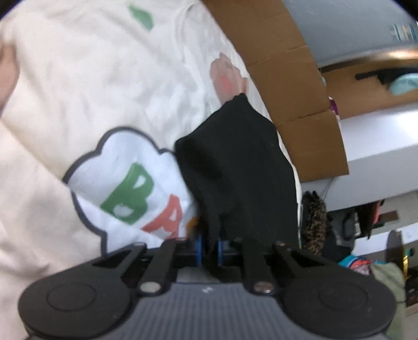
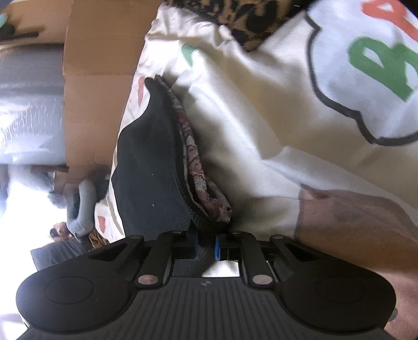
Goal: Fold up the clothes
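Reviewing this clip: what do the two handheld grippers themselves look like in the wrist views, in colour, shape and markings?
Both look alike. The left gripper and right gripper each have a dark grey ribbed body with a small pale logo, two round black discs at the sides, black linkage bars with silver pivot pins, and blue pads on black fingers. No cables show.

A cream sheet (image 1: 86, 78) covers the supporting surface, rumpled and creased, printed with small green and pink shapes. What lies under it cannot be told. There's a white cloud-shaped patch (image 1: 125, 183) with a dark outline lying flat on it, big green "B" and a red letter beside it. A black garment (image 1: 235, 177) rests right on the sheet, its edge overlapping the patch. In the right wrist view, a leopard-print cloth (image 2: 248, 23) sits on the sheet at the far end. Brown cardboard (image 1: 287, 86) runs along the sheet's edge.
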The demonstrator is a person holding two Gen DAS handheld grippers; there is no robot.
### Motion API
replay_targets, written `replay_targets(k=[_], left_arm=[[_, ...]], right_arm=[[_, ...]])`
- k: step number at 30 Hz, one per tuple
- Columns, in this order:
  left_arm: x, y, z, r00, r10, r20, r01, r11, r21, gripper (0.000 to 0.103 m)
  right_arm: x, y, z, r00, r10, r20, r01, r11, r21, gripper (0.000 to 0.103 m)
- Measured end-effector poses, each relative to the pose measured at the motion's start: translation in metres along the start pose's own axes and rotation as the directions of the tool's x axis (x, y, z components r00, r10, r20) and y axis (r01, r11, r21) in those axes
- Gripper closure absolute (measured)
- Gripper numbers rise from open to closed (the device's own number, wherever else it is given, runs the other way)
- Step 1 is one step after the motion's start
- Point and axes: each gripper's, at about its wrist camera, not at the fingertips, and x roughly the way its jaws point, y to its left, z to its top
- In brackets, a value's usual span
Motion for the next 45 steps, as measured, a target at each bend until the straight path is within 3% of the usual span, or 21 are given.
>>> replay_targets(k=[11,21,35,45], left_arm=[[-0.026,-0.037,0.003,0.995,0.099,0.009,-0.1,0.99,0.1,0.097],[-0.056,-0.047,-0.001,0.982,0.19,-0.002,-0.189,0.976,0.11,0.097],[-0.097,-0.032,-0.017,0.97,0.243,0.006,-0.243,0.97,0.03,0.097],[-0.103,-0.024,-0.044,0.972,0.235,-0.032,-0.235,0.972,-0.022,0.097]], right_arm=[[-0.009,0.018,-0.003,0.999,-0.021,-0.025,0.02,0.999,-0.029,0.097],[-0.011,0.032,-0.015,0.992,-0.047,-0.119,0.039,0.997,-0.073,0.097],[-0.009,0.049,-0.04,0.959,-0.094,-0.268,0.057,0.988,-0.144,0.097],[-0.018,0.056,-0.043,0.955,-0.13,-0.265,0.079,0.977,-0.197,0.097]])
